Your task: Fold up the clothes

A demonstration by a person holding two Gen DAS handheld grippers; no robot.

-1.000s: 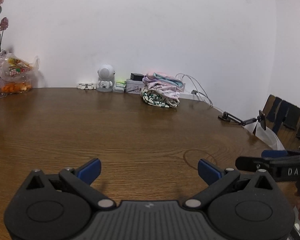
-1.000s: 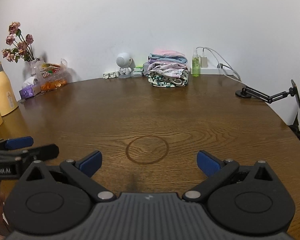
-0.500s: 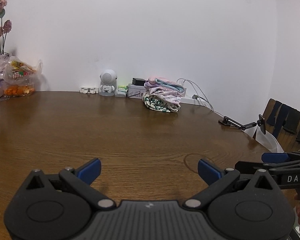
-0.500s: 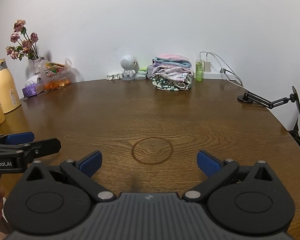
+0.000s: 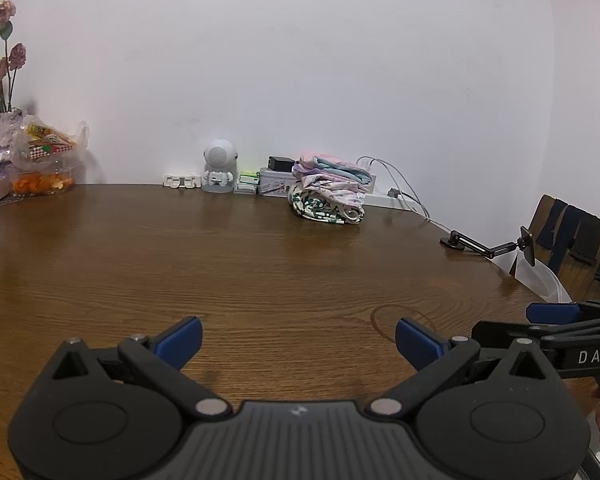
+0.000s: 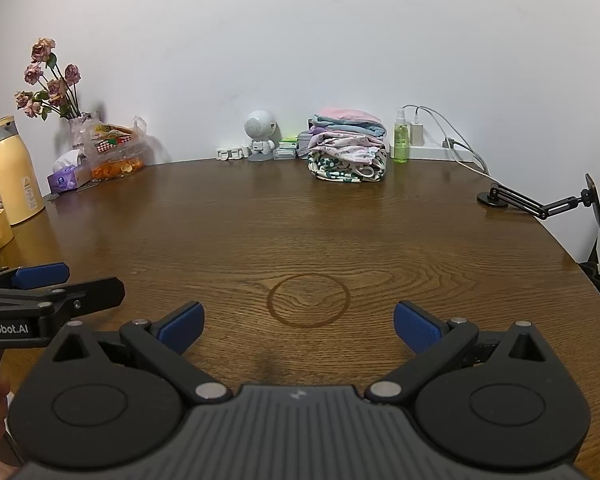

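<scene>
Both views have drifted slightly since a second ago, the left one swinging leftward so that more of the flowers shows at its edge, while the stack of folded clothes (image 6: pixel 347 148) has stayed put at the far side of the table (image 6: pixel 300 232), against the wall. It lies well apart from both grippers, straight ahead and a little right of centre for the right gripper (image 6: pixel 298 326), and ahead and to the right for the left gripper (image 5: pixel 297 340). Each gripper hovers over bare wood near the table's near edge with its blue pads spread wide and nothing between them. A dark ring mark (image 6: pixel 308 300) sits just beyond the right gripper. Beside the clothes stand a small white robot figure (image 6: pixel 260 136) on one side and a green spray bottle (image 6: pixel 400 138) on the other. Farther left are a tissue box (image 6: pixel 66 176), a vase of dried flowers (image 6: pixel 52 80) and a yellow bottle (image 6: pixel 14 172).
</scene>
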